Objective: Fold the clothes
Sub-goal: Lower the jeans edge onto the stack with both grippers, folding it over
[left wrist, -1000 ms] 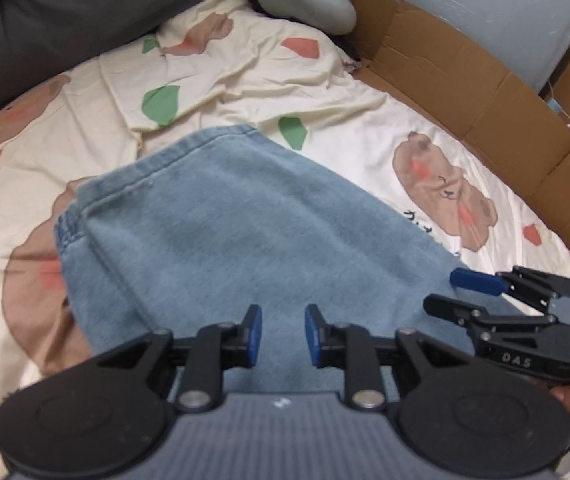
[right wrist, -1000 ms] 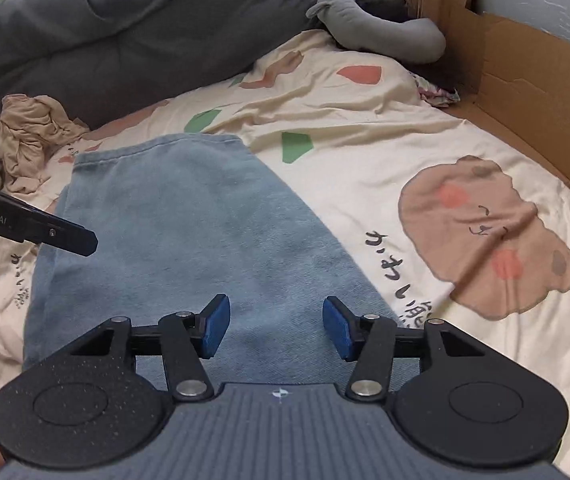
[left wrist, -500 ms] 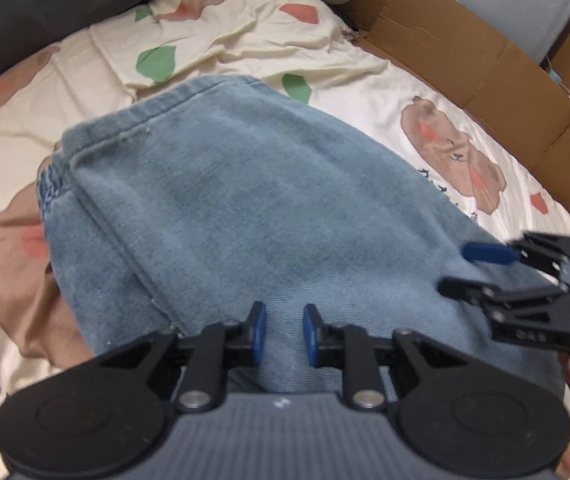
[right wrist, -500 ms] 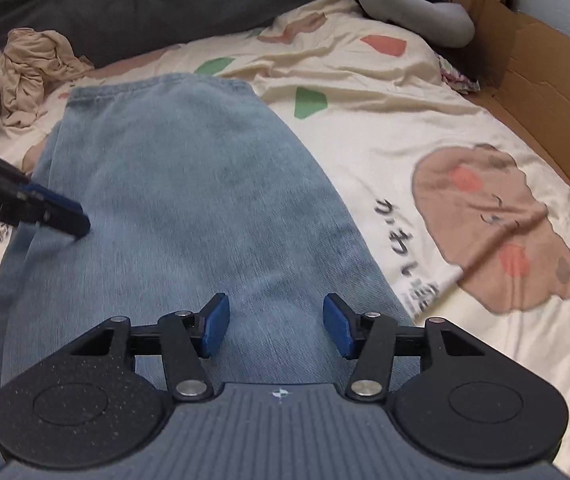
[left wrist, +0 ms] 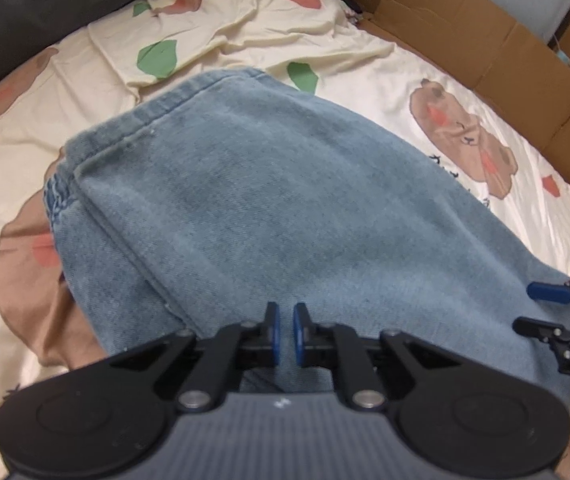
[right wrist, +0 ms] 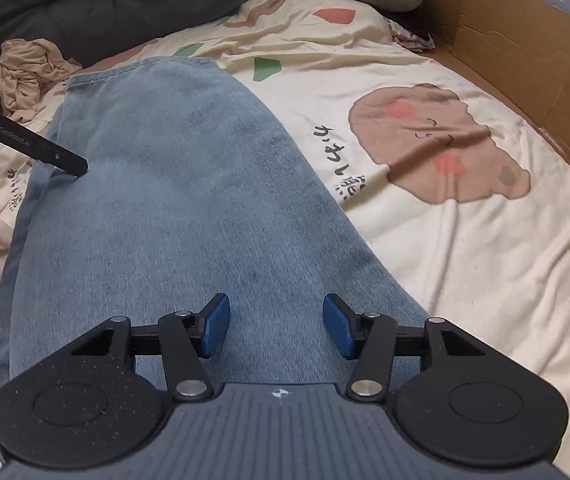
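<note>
Two black handheld grippers with blue pads

The left gripper (left wrist: 284,339) and right gripper (right wrist: 276,327) each had matte black linkage arms, silver pivot screws, round black discs and a ribbed grey body; white "GenRobot.AI" lettering ran along one finger.

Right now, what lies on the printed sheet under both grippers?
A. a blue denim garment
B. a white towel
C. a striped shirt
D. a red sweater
A: a blue denim garment is spread on the cream sheet, below the open right gripper and the nearly closed left gripper.
</note>
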